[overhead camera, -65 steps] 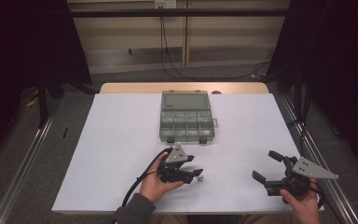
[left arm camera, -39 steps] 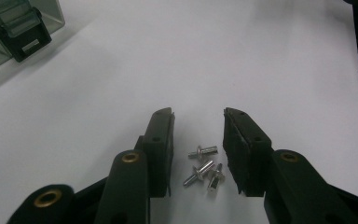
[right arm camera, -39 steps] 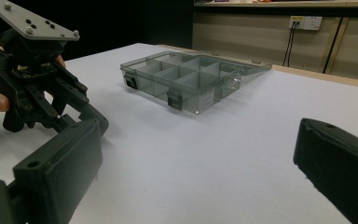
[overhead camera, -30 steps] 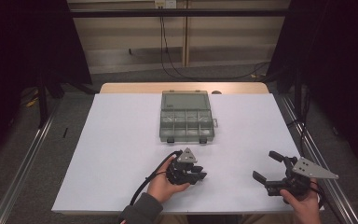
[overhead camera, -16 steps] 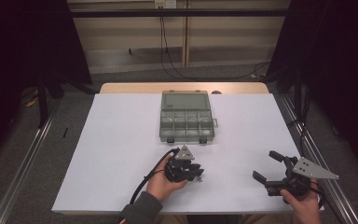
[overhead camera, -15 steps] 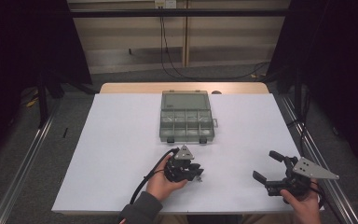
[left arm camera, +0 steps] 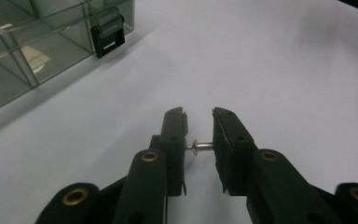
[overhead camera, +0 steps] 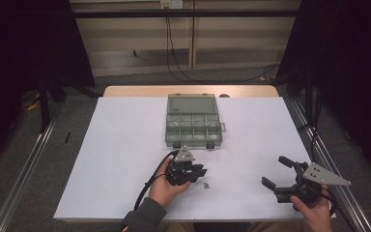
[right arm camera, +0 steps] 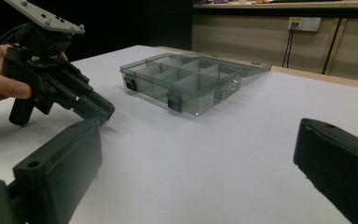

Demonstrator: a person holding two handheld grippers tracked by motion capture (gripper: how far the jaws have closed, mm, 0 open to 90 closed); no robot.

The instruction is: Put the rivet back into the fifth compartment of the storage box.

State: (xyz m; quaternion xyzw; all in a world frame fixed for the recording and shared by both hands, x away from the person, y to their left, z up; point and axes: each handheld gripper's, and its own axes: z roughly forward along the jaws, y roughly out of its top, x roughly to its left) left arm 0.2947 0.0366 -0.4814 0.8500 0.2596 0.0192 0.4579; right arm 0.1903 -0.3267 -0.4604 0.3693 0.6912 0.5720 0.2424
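Note:
A person's left hand holds my left gripper (overhead camera: 200, 171) low over the white table (overhead camera: 125, 145), just in front of a clear compartment box (overhead camera: 193, 121). In the left gripper view a small silver screw (left arm camera: 200, 147) spans the narrow gap between the jaws, its head against one pad and its tip at the other; the left gripper (left arm camera: 199, 126) is shut on it. The right gripper view shows that left gripper (right arm camera: 103, 111) tilted down toward the table. My right gripper (overhead camera: 276, 173) rests open near the front right edge, jaws wide apart and empty (right arm camera: 200, 140).
The box (right arm camera: 186, 81) stands with its lid open, black latches on its near side (left arm camera: 105, 30). A few tiny metal pieces (overhead camera: 206, 184) lie on the table just right of the left gripper. Bare white surface lies between the two grippers.
The left gripper shifted slightly right and then a little back left near the small pieces. The right gripper stayed put.

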